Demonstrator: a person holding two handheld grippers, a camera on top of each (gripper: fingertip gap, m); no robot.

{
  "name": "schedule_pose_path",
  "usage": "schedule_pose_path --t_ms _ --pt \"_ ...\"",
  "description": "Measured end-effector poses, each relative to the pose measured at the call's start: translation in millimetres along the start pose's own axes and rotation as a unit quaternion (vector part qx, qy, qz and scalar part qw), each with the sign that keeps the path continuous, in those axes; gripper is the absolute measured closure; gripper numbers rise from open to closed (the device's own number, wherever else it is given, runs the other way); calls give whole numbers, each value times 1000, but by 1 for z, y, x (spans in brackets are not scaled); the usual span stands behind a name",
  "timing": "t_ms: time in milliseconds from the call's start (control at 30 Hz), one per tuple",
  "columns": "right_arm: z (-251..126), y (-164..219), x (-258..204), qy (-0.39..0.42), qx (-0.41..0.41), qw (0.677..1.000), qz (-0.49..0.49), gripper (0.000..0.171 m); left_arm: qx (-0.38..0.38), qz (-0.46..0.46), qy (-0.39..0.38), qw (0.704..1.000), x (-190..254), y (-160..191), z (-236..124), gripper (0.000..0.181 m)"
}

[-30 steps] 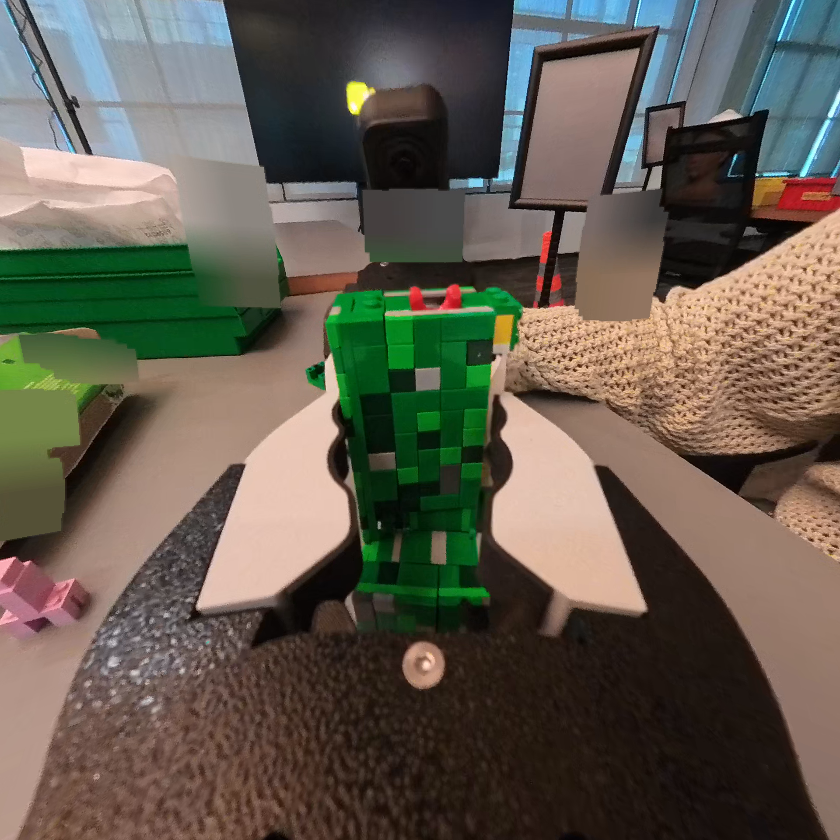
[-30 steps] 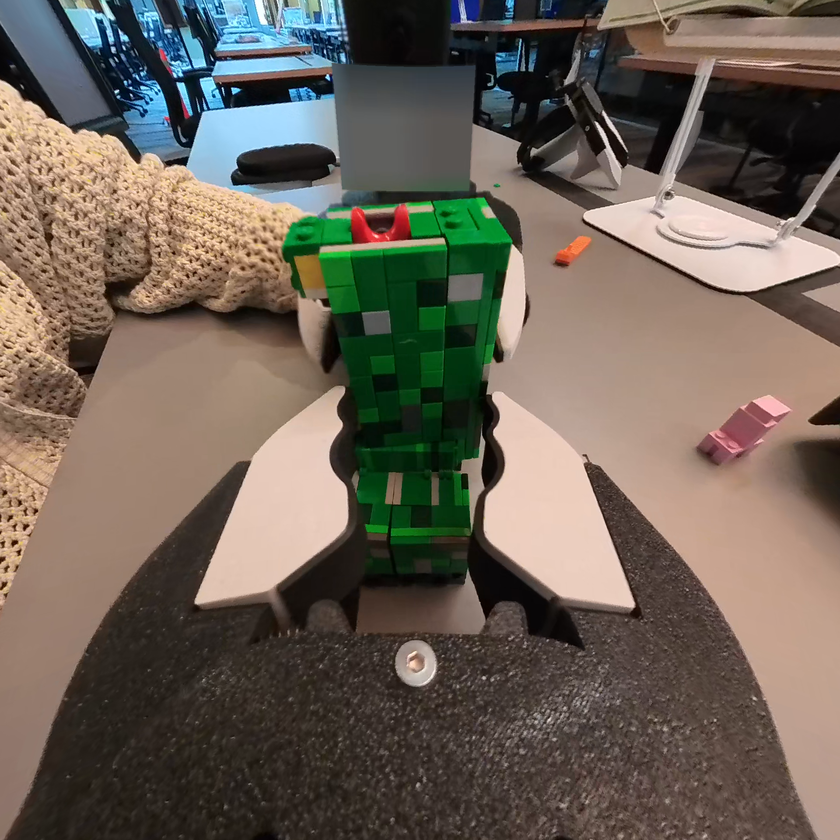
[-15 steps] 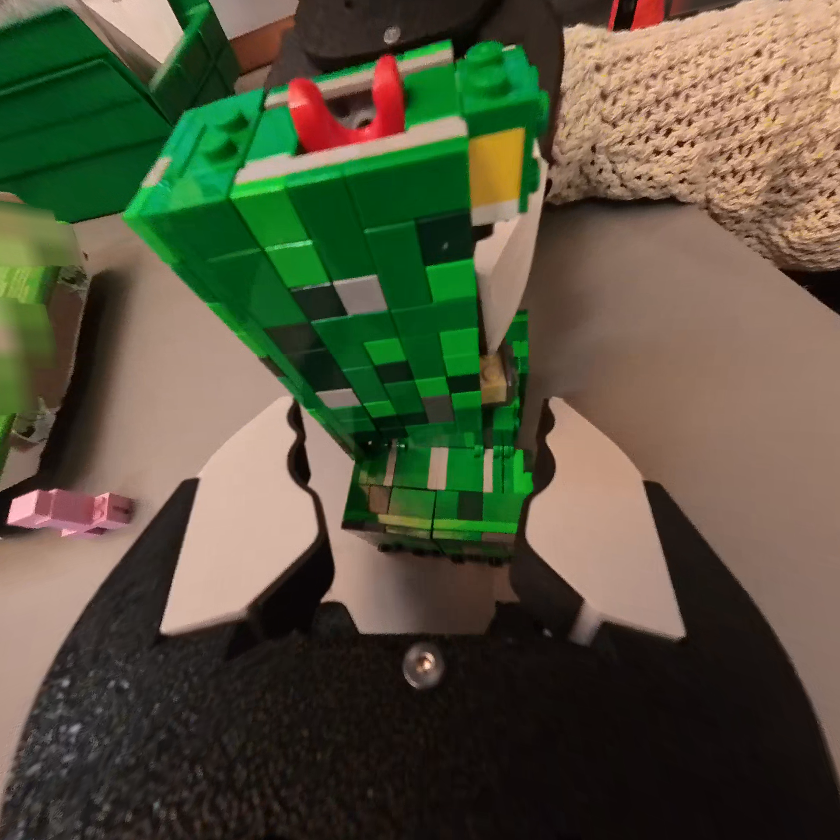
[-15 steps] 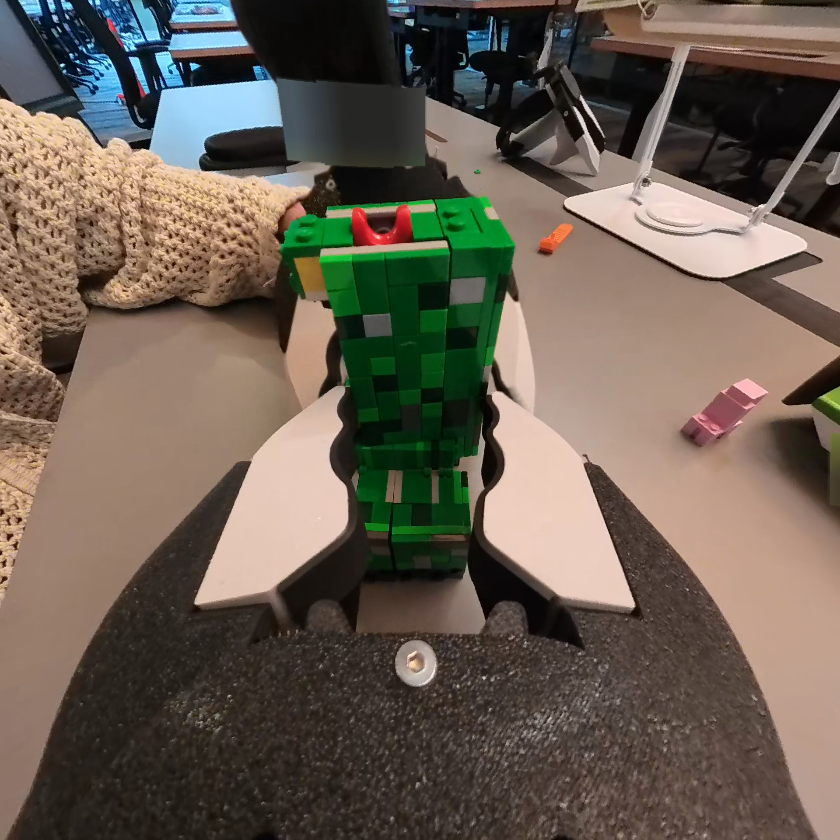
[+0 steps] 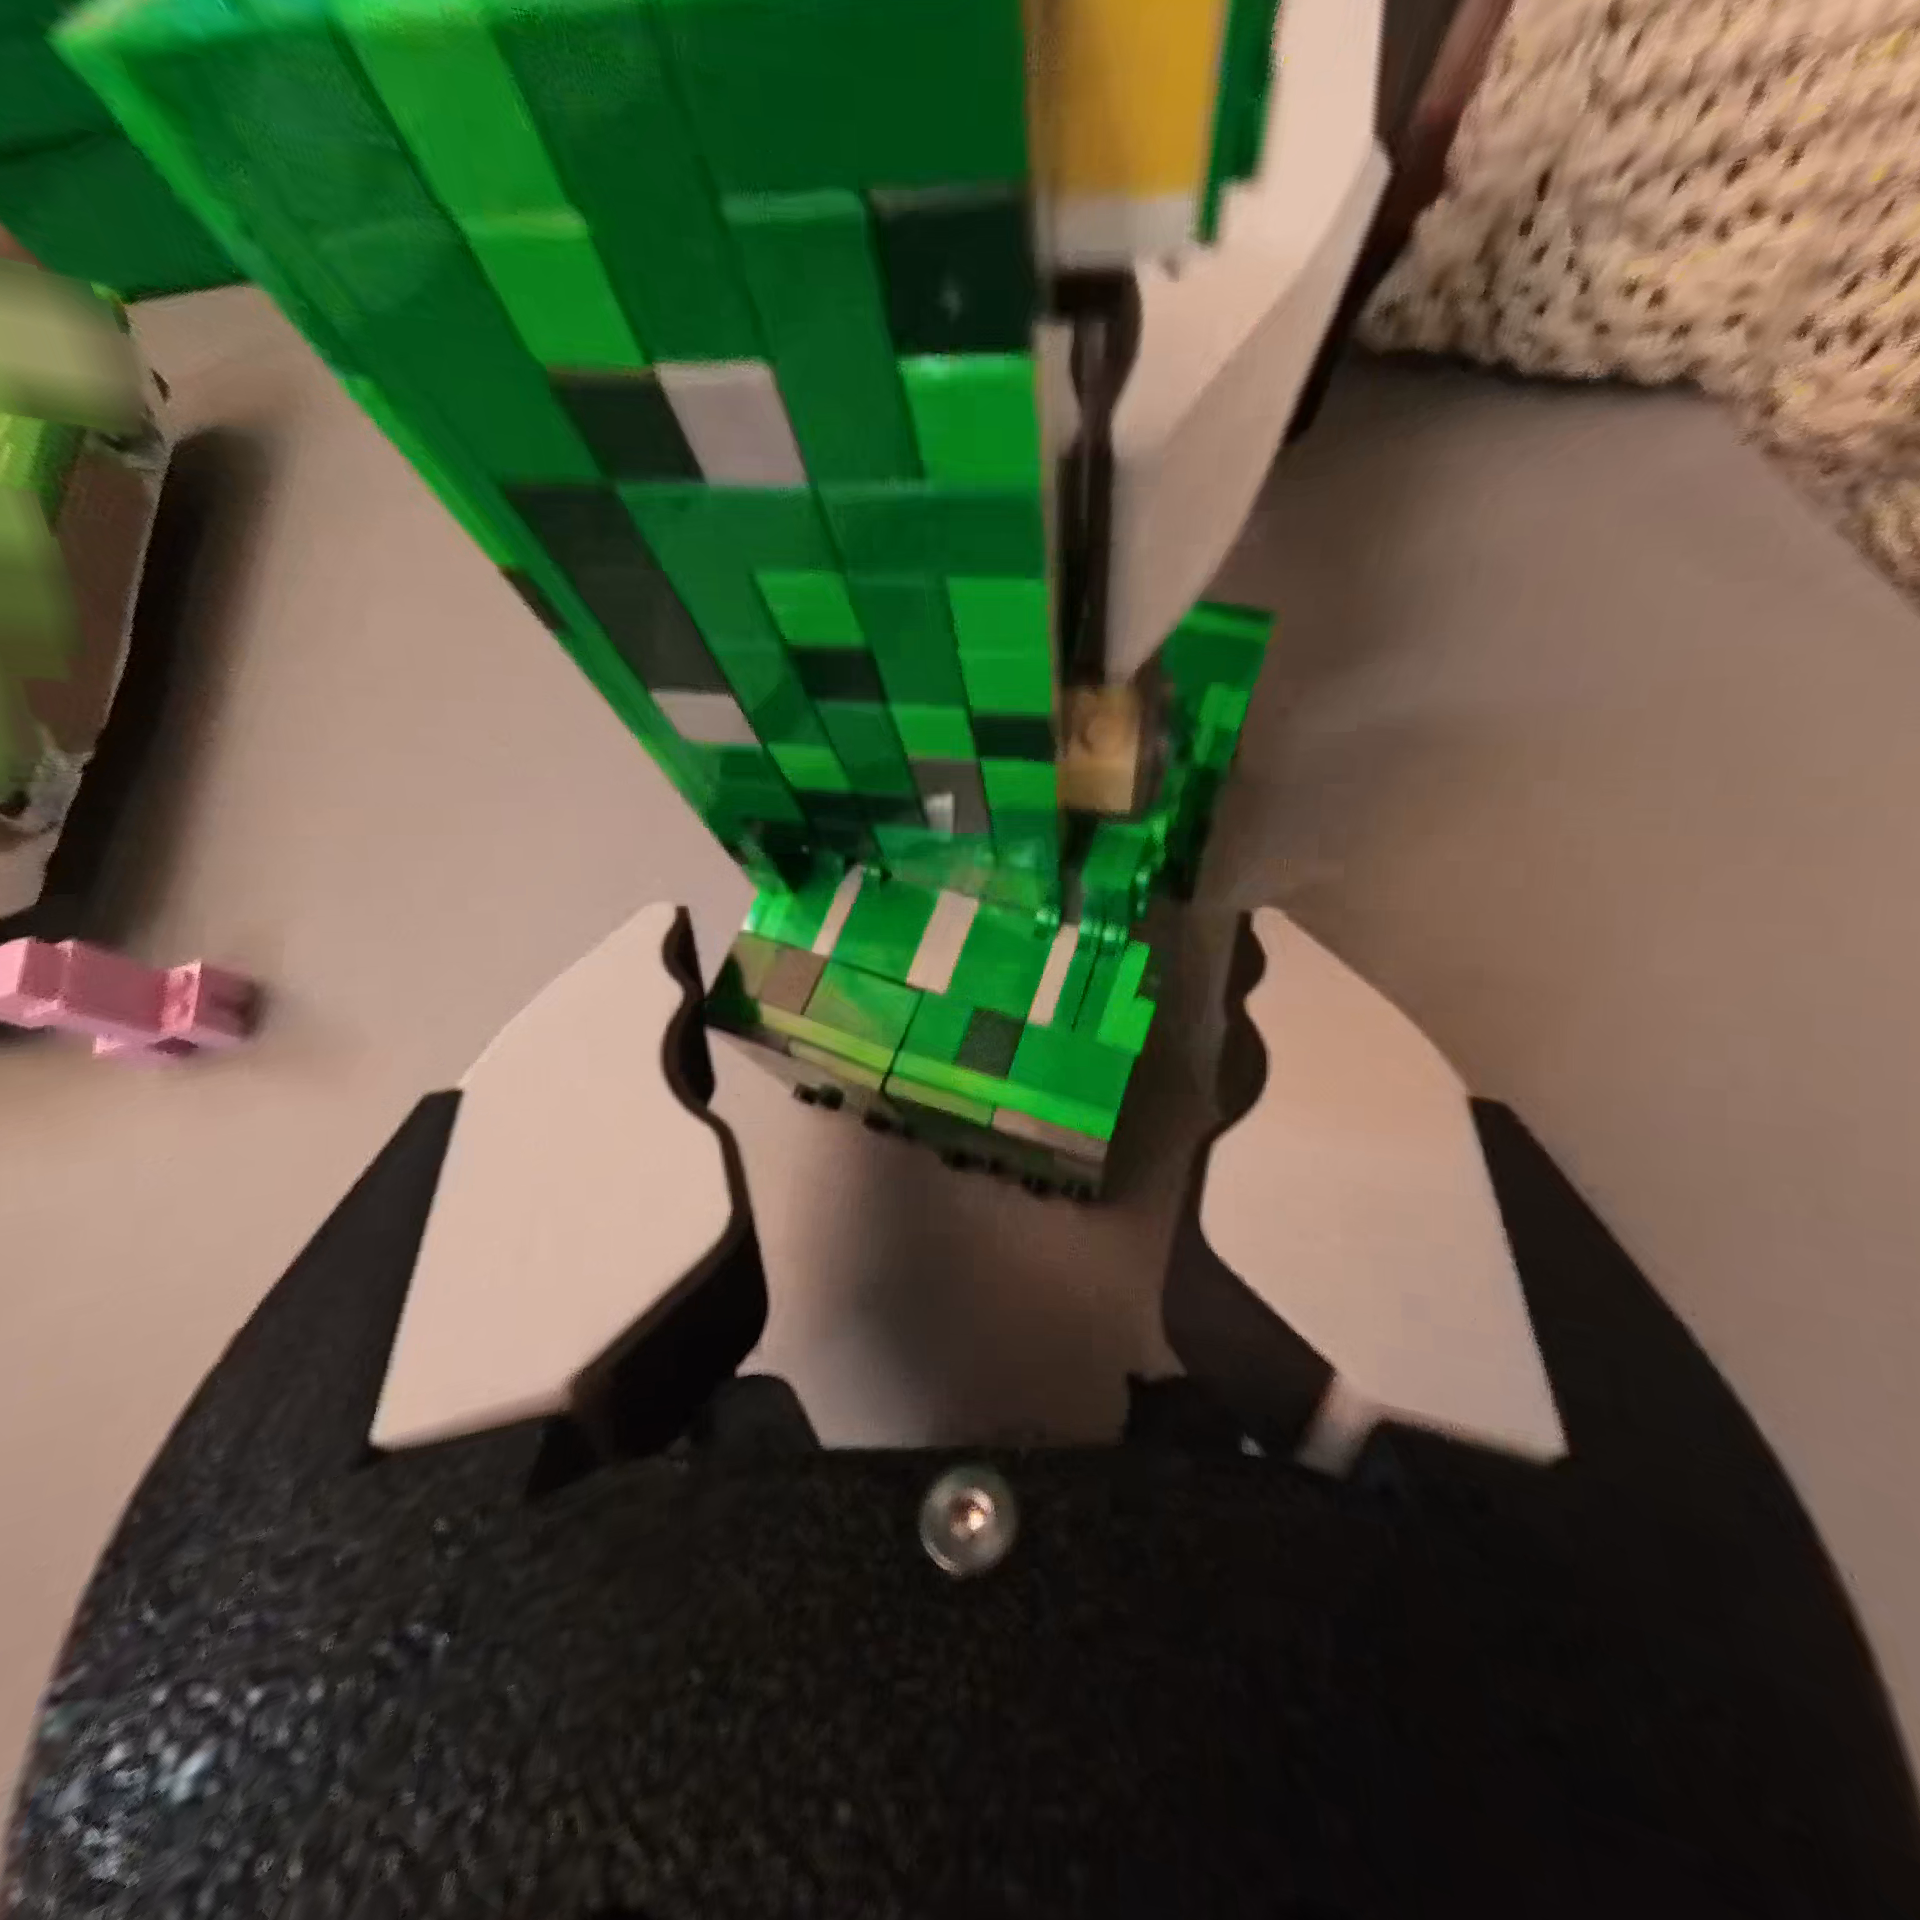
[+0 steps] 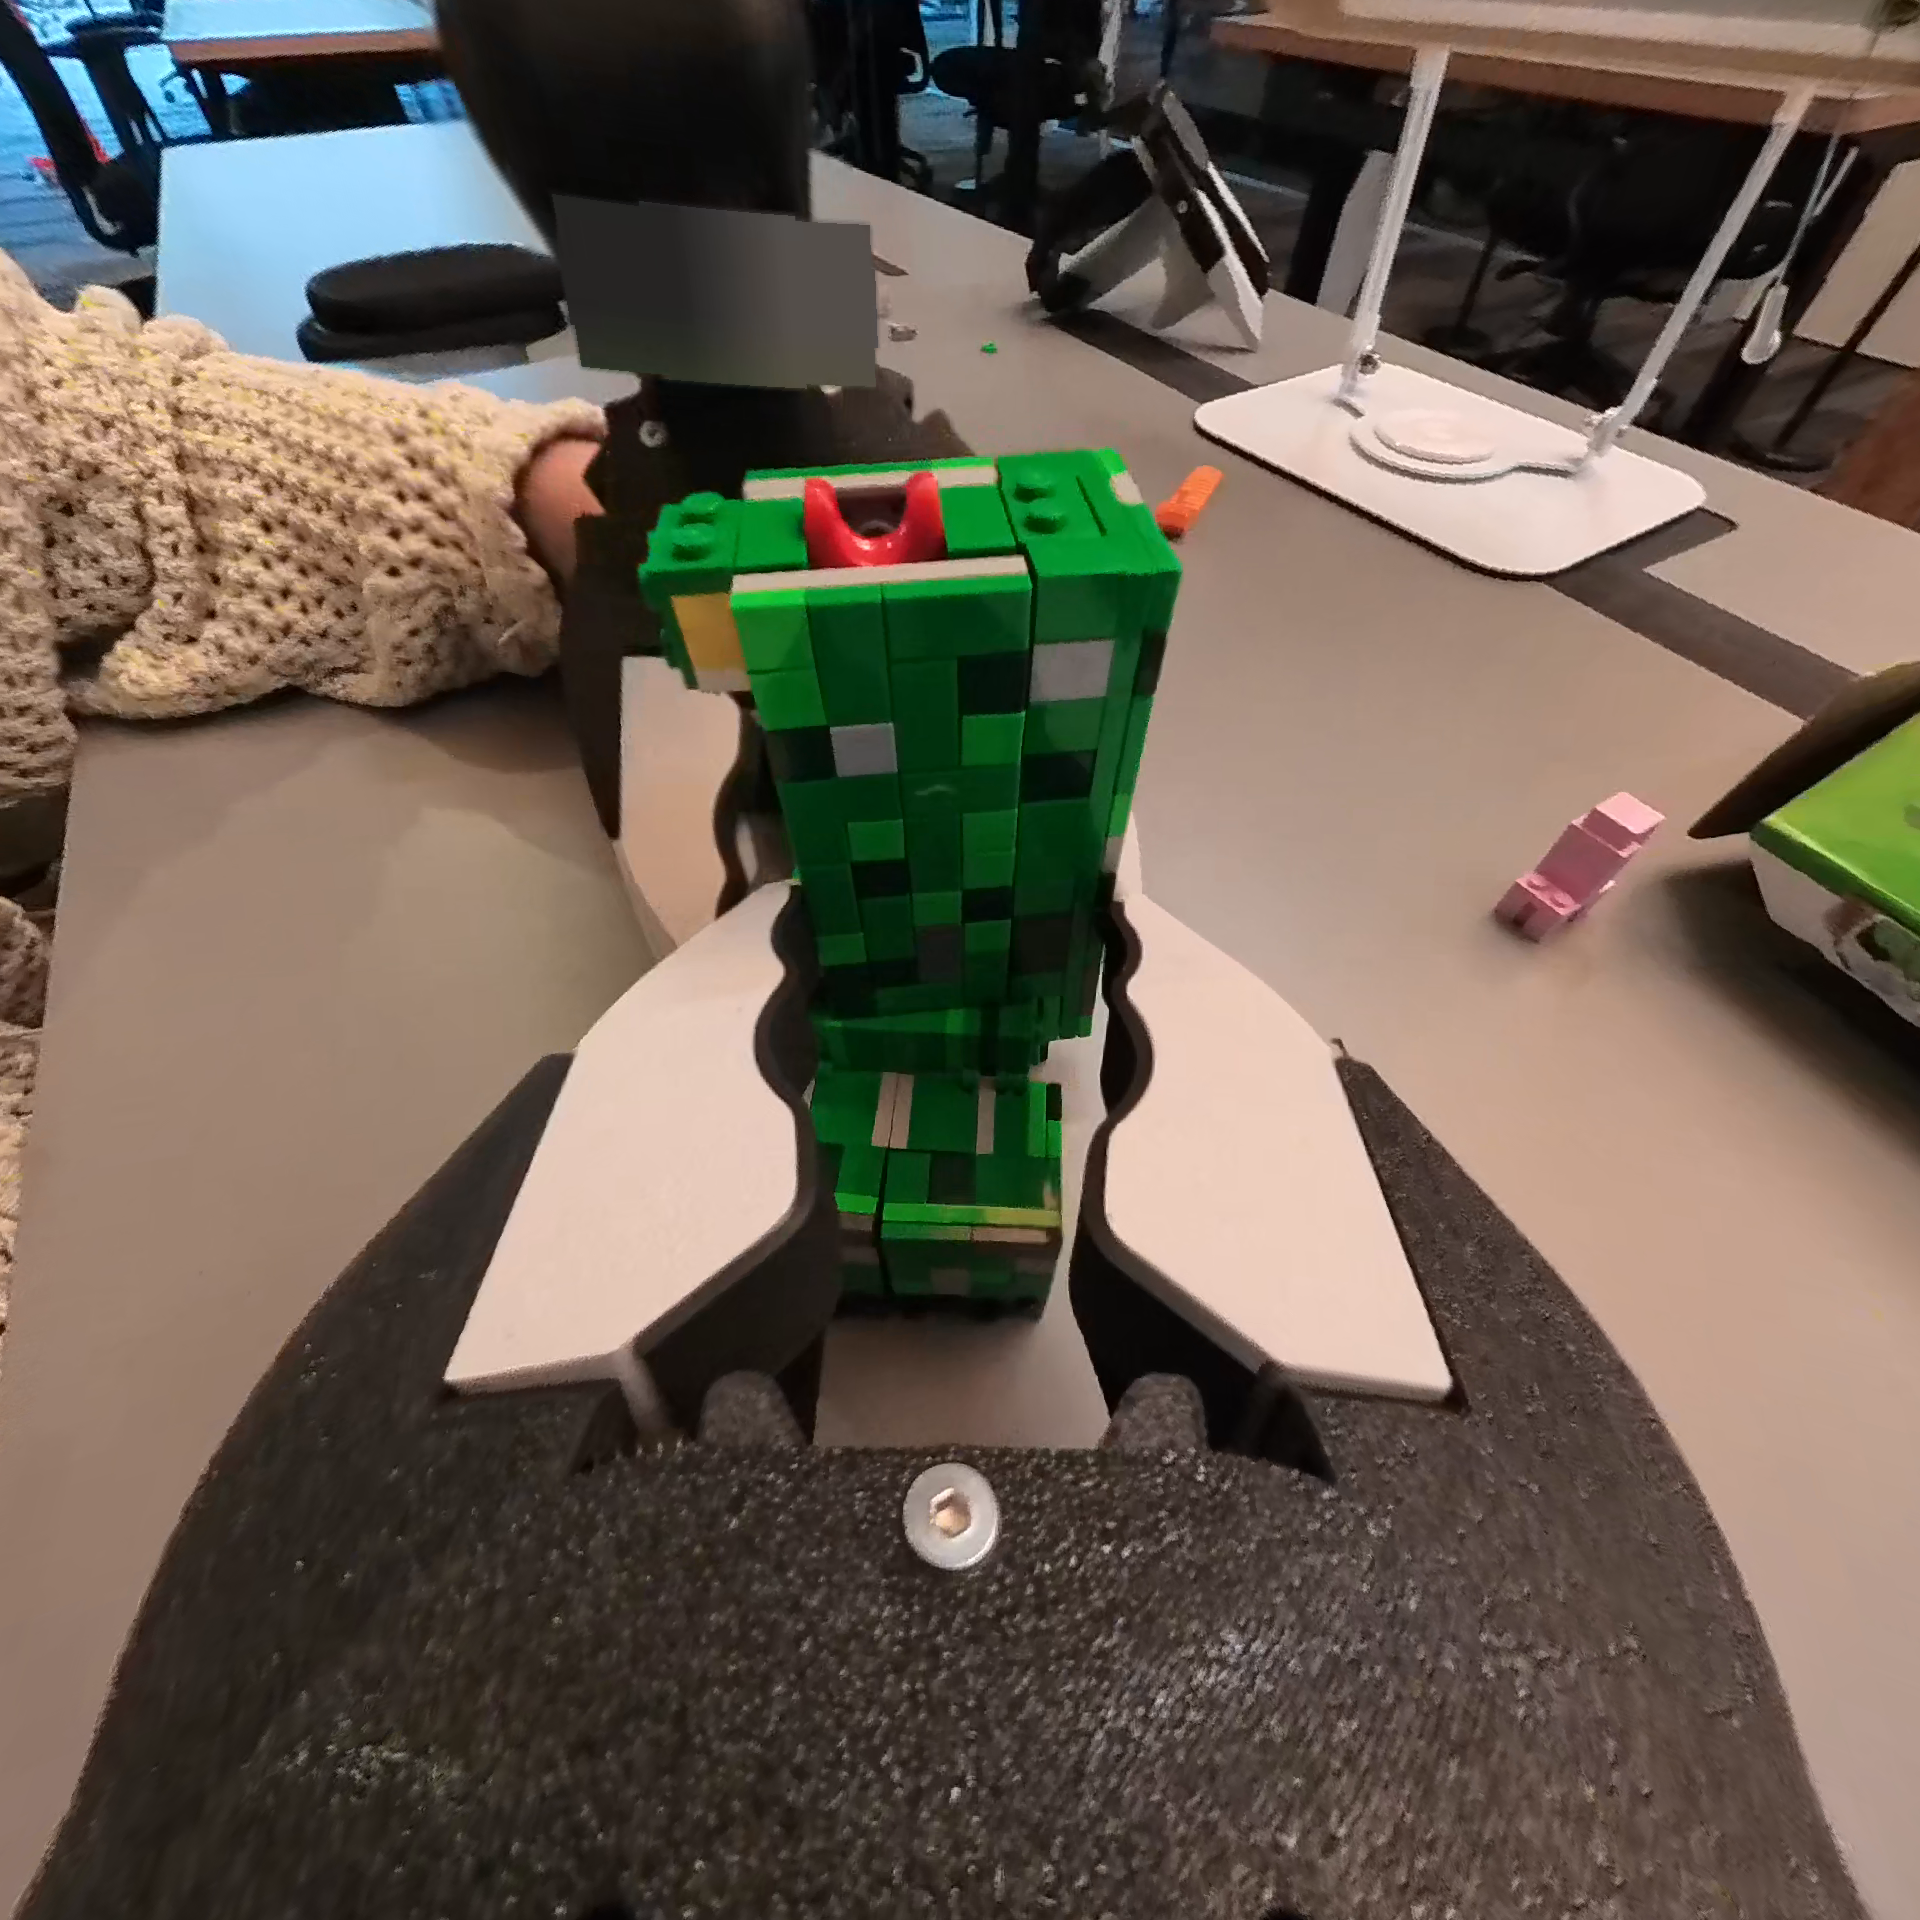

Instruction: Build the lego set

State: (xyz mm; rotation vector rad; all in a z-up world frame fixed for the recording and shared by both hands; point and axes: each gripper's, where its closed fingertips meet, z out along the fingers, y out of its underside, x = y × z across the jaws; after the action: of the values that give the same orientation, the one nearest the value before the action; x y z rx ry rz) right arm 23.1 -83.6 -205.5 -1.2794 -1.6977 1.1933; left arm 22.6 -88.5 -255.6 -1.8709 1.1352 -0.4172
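A tall green pixel-patterned lego figure (image 6: 935, 810) stands on the grey table (image 6: 312, 987), with a red curved piece (image 6: 868, 530) on top and a yellow tile (image 6: 707, 634) at its upper corner. My right gripper (image 6: 951, 914) is shut on the figure's lower body. In the left wrist view, which is blurred, the figure (image 5: 790, 520) towers close. My left gripper (image 5: 961, 935) is open with its fingertips on either side of the figure's feet and small gaps on both sides. A white finger (image 5: 1226, 416) of the right gripper lies along the figure's right side.
A pink lego pig (image 6: 1579, 862) lies on the table to the right, also in the left wrist view (image 5: 125, 1013). A green box (image 6: 1860, 862) sits at the right edge. An orange piece (image 6: 1190, 494) and a white lamp base (image 6: 1455, 468) are farther back. A knitted sleeve (image 6: 260, 561) is at left. My right fingertips sit around 5 cm from my left ones. The pink lego pig (image 6: 1579, 862) is about 15 cm from both grippers' fingertips. My left wrist view (image 5: 114, 986) looks at it from another angle.
My left gripper has let go of the figure, opened wide and dropped towards its feet. The right gripper has kept its hold on the figure.
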Motion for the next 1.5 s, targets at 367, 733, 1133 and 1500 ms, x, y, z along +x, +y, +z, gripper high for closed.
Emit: schedule_pose_path --t_ms 367,733,1133,1500 --pt "-3 1 1 33 5 999 20 118 24 9 -14 1000 -3 2 0 98" --pt "-7 2 0 34 2 999 16 119 16 -8 -36 999 -2 1 1 98" --pt "-9 2 -1 17 -1 1000 15 118 16 -25 -17 999 0 -2 3 70" --pt "-9 2 -1 16 2 1000 16 118 74 55 22 995 0 -33 -1 97"
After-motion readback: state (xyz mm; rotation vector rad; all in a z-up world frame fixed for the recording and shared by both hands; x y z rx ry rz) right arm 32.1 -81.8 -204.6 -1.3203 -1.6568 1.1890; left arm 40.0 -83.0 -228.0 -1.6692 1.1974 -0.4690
